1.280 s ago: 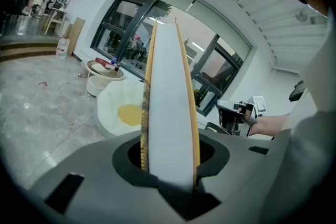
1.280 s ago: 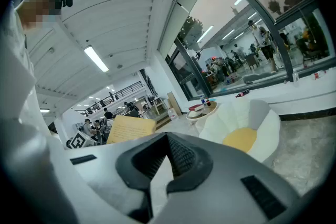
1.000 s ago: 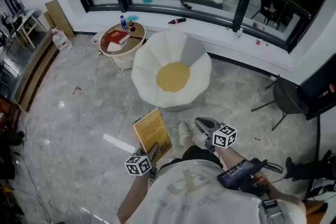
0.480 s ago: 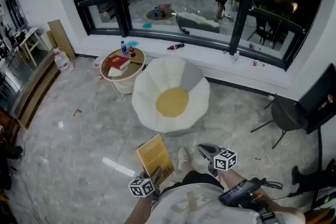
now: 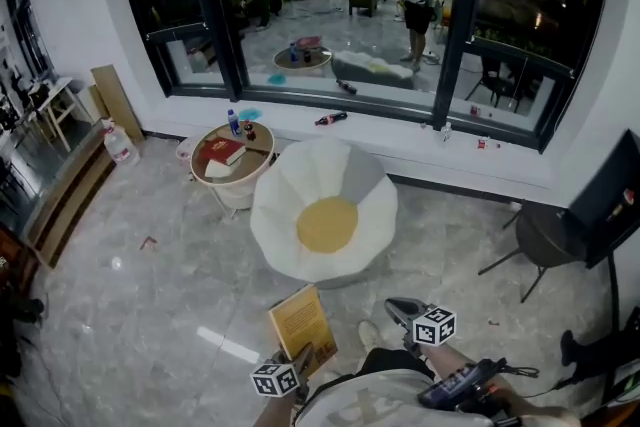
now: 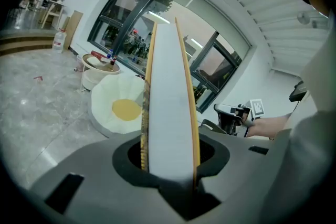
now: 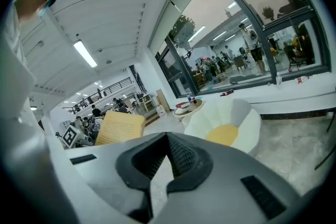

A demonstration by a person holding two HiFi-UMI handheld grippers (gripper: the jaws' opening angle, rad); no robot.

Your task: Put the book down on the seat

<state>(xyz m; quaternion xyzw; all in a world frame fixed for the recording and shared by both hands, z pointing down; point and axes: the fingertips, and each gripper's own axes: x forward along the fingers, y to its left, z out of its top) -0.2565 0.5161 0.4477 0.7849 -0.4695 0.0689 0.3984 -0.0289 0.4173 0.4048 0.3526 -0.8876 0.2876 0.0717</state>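
As left tongs (image 5: 302,356) clamp it, book (image 5: 300,323) shows yellow.

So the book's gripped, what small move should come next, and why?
Probably carry the left gripper forward toward the seat. Its jaws are clamped on the book, and the seat lies ahead across a stretch of floor with nothing on its yellow middle. Letting go here would likely drop the book short of it.

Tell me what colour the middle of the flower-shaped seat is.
The seat's middle is yellow, ringed by white; head view shows best.
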